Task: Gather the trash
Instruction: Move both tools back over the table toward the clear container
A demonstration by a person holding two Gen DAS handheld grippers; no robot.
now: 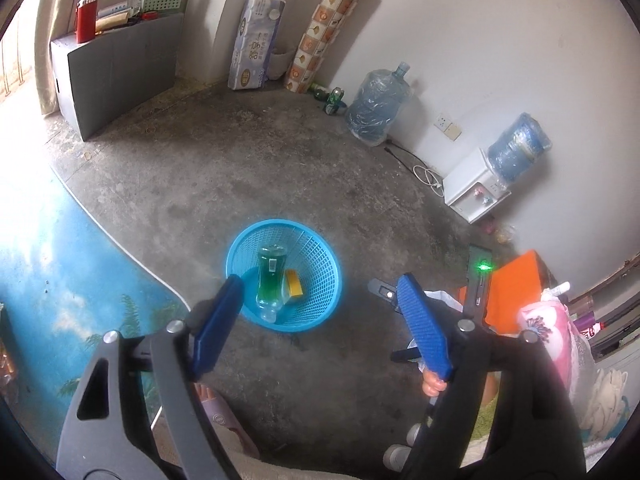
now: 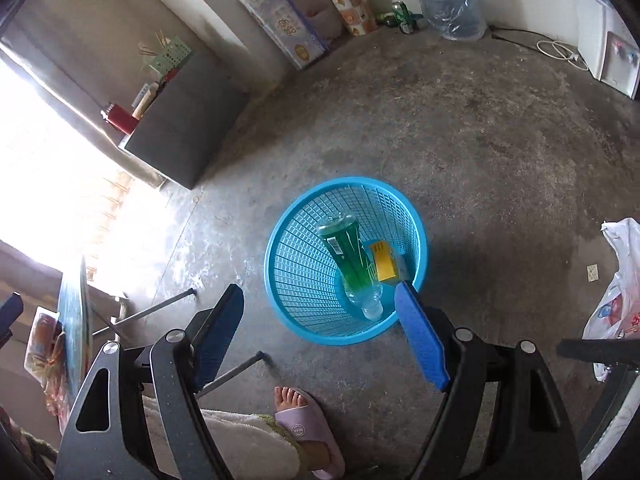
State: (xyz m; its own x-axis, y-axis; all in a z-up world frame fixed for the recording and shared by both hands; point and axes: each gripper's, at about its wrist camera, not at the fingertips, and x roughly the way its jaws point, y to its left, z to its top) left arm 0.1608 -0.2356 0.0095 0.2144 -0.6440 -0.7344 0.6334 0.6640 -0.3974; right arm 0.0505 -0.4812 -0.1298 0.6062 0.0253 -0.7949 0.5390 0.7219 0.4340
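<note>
Basket [image 2: 346, 260] sits on floor straight below both grippers — green bottle [image 2: 352, 258] lies neck-down inside, yellow box [image 2: 386, 266] beside it; right gripper [image 2: 320, 300] nearer than left gripper [image 1: 320, 292], both spread wide, holding nothing.

Water jug [image 1: 378, 108], tissue pack [image 1: 256, 42], grey box [image 1: 120, 72] along the wall.

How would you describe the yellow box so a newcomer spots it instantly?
Find the round blue mesh basket standing on the bare concrete floor. Two items lie inside it: a clear bottle of green liquid, cap end down, and right beside it the yellow box. The box is the only opaque, rectangular item in there.
</note>
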